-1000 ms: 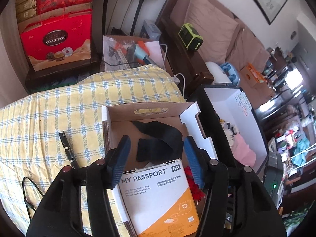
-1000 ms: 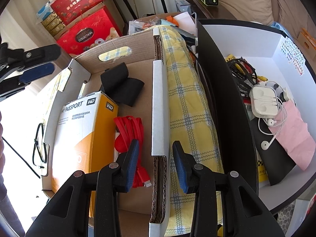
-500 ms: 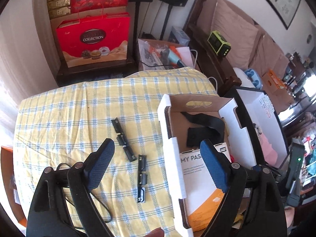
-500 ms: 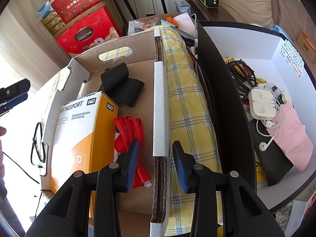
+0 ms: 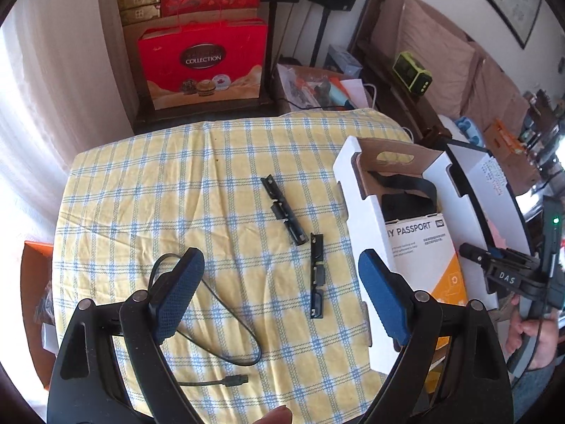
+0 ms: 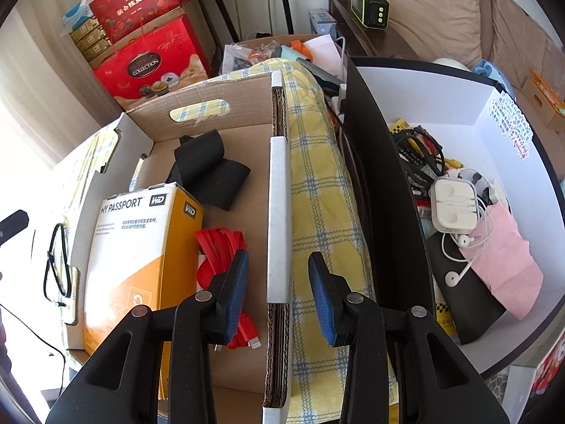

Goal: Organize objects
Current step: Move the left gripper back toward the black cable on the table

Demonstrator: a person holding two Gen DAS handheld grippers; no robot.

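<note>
My left gripper (image 5: pixel 282 293) is open and empty above the yellow checked tablecloth (image 5: pixel 176 194). Two black slotted strips (image 5: pixel 284 210) (image 5: pixel 316 275) lie on the cloth ahead of it, and a black USB cable (image 5: pixel 226 339) loops near its left finger. The cardboard box (image 5: pixel 356 233) at the right holds a white and orange My Passport box (image 6: pixel 130 251), a red cable (image 6: pixel 219 258) and black straps (image 6: pixel 208 169). My right gripper (image 6: pixel 279 293) is open, its fingers straddling the box's right wall (image 6: pixel 279 219) without clear contact.
A black-walled white bin (image 6: pixel 494 134) right of the table holds earphones, cables and a pink pouch. Red gift boxes (image 5: pixel 201 60) stand on a shelf behind the table. A sofa (image 5: pixel 441 56) runs along the far right. An orange box (image 5: pixel 35 282) sits left of the table.
My left gripper has pulled back and left from over the cardboard box, opening wider, and now hangs over the tablecloth. My right gripper has stayed at the box wall.
</note>
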